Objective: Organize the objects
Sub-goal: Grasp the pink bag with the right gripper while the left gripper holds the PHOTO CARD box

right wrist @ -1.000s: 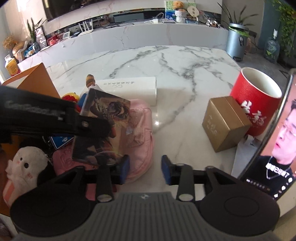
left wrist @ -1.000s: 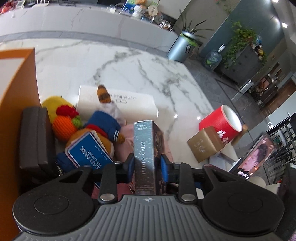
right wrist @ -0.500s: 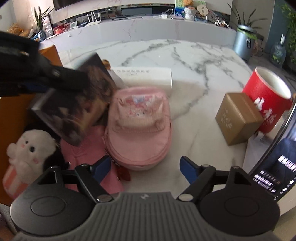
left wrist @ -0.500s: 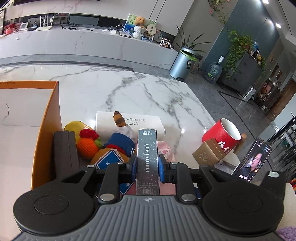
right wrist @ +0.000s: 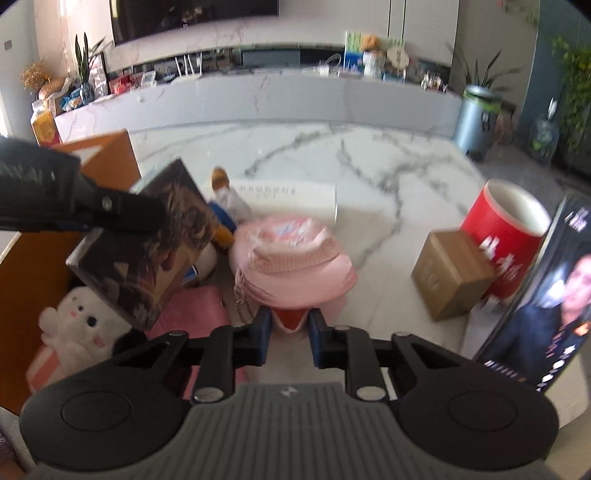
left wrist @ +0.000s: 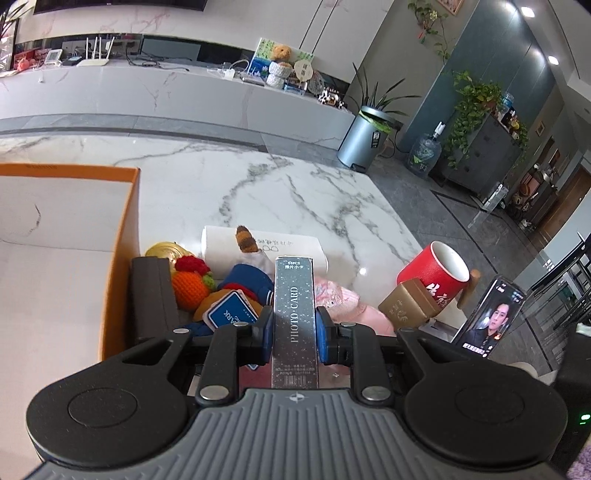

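Overall light: bright daylight indoors, both views well exposed.
Light source: recessed ceiling spots (left wrist: 527,12) glow at upper right in the left wrist view; strong wash from the upper left in the right wrist view.
Glare: small specular spot on the marble table (left wrist: 362,271); far wall bleached near the plant (right wrist: 82,55).
Shadows: soft and short, under the red cup (left wrist: 434,269) and the gold box (left wrist: 406,308).
Sharpness, left wrist view: crisp; lettering on the photo card box (left wrist: 294,314) is readable.
Sharpness, right wrist view: motion blur throughout; the pink hat (right wrist: 293,266) and phone screen (right wrist: 546,306) smeared.
Distortion: fisheye bending, counter edges curve, corners darken.
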